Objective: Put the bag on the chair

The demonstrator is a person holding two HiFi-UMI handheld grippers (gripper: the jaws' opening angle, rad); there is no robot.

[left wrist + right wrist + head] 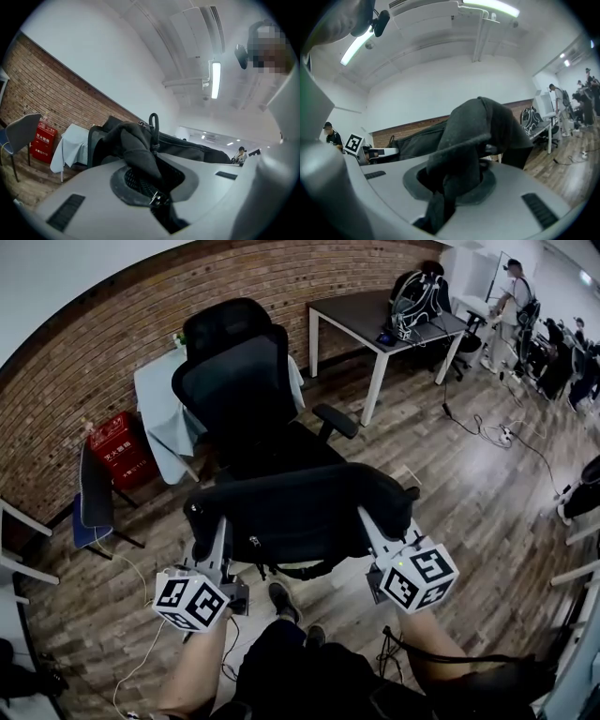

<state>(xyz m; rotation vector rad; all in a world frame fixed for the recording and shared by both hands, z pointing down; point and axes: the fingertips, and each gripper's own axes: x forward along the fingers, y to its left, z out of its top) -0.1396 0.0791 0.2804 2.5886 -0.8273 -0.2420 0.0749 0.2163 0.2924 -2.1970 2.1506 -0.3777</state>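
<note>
A long black bag [300, 512] hangs in the air between my two grippers, just in front of the black office chair [239, 381]. My left gripper [217, 538] is shut on the bag's left end; in the left gripper view black fabric with a zipper [157, 197] is pinched between the jaws. My right gripper [372, 526] is shut on the bag's right end, where a fold of dark cloth [464, 154] fills the jaws. The chair's seat [281, 451] lies partly hidden behind the bag.
A red box [122, 448] and a small blue chair [94, 502] stand left by the brick wall. A cloth-draped table [164, 399] sits behind the office chair. A dark desk [375, 320] carries a backpack [417, 292]. People stand far right. Cables [487, 432] run across the wood floor.
</note>
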